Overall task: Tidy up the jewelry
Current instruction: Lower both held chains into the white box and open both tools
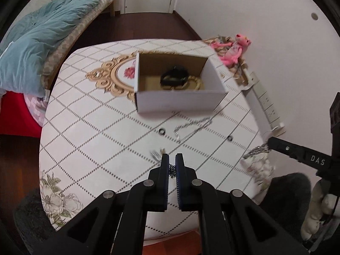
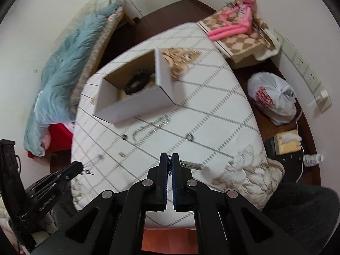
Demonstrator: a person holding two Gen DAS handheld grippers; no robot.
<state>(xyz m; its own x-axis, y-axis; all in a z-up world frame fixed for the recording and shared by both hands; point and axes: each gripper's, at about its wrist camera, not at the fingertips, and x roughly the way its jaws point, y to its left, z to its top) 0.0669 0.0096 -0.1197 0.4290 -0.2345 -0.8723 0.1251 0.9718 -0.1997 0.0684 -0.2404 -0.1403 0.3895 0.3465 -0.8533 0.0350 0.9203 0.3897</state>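
Necklace chain (image 1: 172,171) pinched in left tongs (image 1: 172,159) at lower centre, right tongs (image 2: 169,158) clamped on another chain (image 2: 191,164), box (image 1: 178,99) above on bench (image 1: 95,127).

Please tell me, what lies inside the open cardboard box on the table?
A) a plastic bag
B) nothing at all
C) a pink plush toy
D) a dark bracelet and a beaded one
D: the box holds a dark bracelet lying on a pale beaded one; the right wrist view also shows the dark one inside.
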